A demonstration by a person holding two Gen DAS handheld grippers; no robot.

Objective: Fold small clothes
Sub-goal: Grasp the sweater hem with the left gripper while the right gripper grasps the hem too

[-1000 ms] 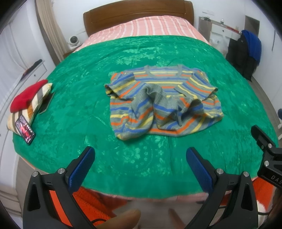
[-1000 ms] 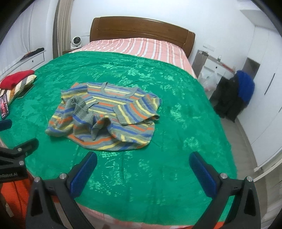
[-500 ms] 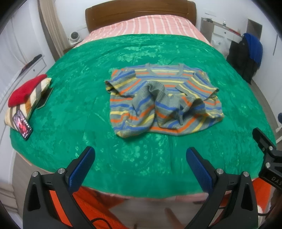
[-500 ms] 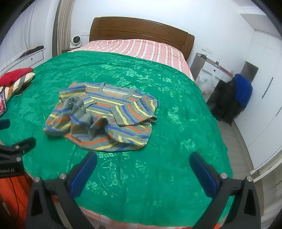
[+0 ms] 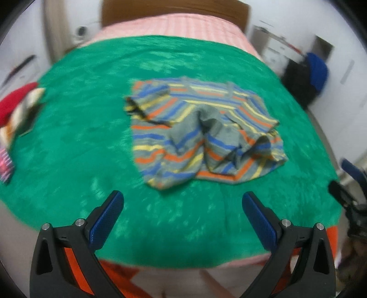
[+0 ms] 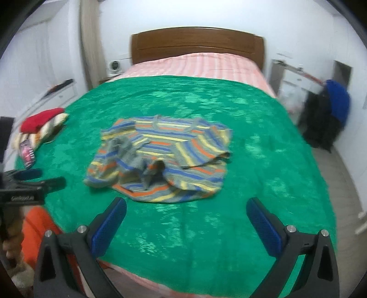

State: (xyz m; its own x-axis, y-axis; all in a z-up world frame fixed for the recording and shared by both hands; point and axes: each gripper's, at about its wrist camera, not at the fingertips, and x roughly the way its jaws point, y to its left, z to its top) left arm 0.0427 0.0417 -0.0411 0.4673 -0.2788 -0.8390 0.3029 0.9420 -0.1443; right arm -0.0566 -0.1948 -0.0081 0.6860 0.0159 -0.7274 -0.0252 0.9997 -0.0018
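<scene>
Both tools advanced toward bed foot edge since earlier frame. Left tool [image 5: 183,215], right tool [image 6: 186,221] spread wide, empty. Striped sweater [image 5: 201,135] rumpled mid-bed, straight ahead, left tool nearer.

Bed [image 6: 263,142] fills frame centre, green spread over pink striped sheet [image 6: 197,65]. Brown wooden headboard [image 6: 197,44] at top against white wall [image 6: 183,16]. Curtain [image 6: 90,43] upper left, small fan [image 6: 114,66] beside it. Dark and blue clothes [image 6: 330,114] hang at right. Grey floor [image 6: 344,183] lower right.
</scene>
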